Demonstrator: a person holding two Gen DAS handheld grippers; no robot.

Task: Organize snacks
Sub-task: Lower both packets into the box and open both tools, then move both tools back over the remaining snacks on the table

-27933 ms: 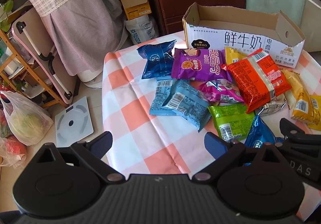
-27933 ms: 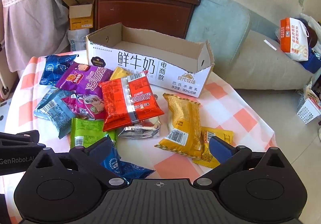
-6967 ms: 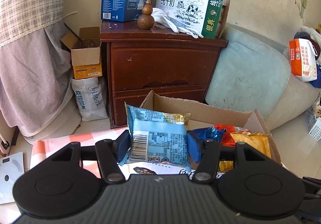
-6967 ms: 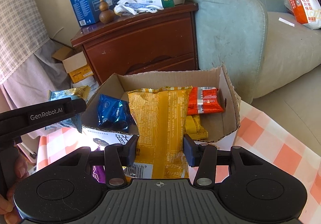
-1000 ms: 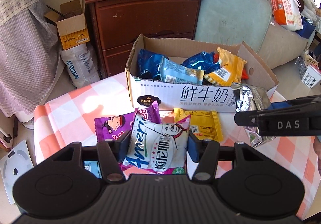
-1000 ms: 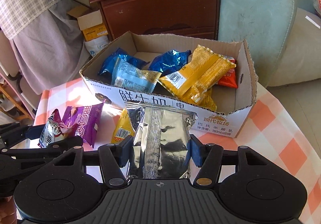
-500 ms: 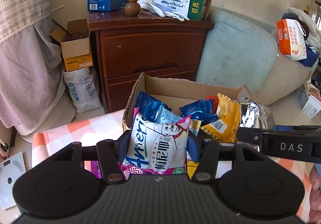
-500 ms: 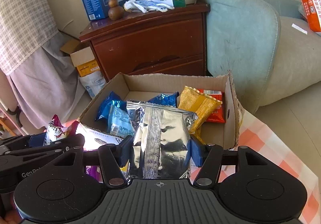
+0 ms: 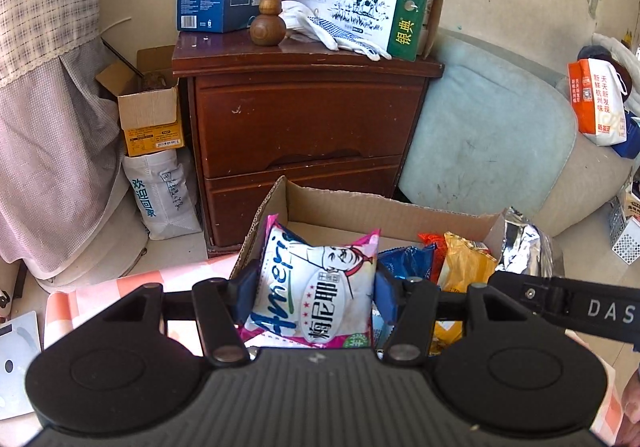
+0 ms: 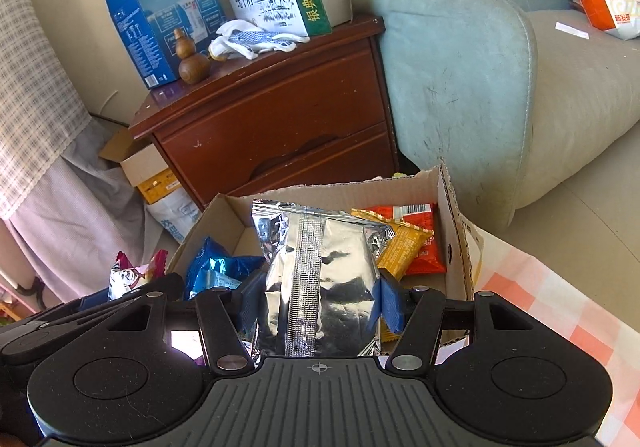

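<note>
My left gripper (image 9: 312, 287) is shut on a white and pink snack pack (image 9: 316, 291) and holds it upright over the left end of the open cardboard box (image 9: 360, 207). My right gripper (image 10: 316, 303) is shut on a silver foil pack (image 10: 320, 279) and holds it upright over the middle of the same box (image 10: 452, 207). Inside the box lie blue packs (image 10: 212, 267), a yellow pack (image 10: 396, 243) and a red pack (image 10: 416, 231). The silver pack (image 9: 524, 243) and the right gripper's arm also show at the right of the left wrist view.
The box stands on a table with an orange and white checked cloth (image 10: 540, 299). Behind it are a brown wooden cabinet (image 9: 304, 119) with milk cartons on top and a pale blue sofa cushion (image 9: 480, 135). A small cardboard box (image 9: 148, 115) sits on the floor at left.
Both grippers have lifted their packs from the table and carried them forward over the box. The view has risen, so the table in front of the box is hidden now.
</note>
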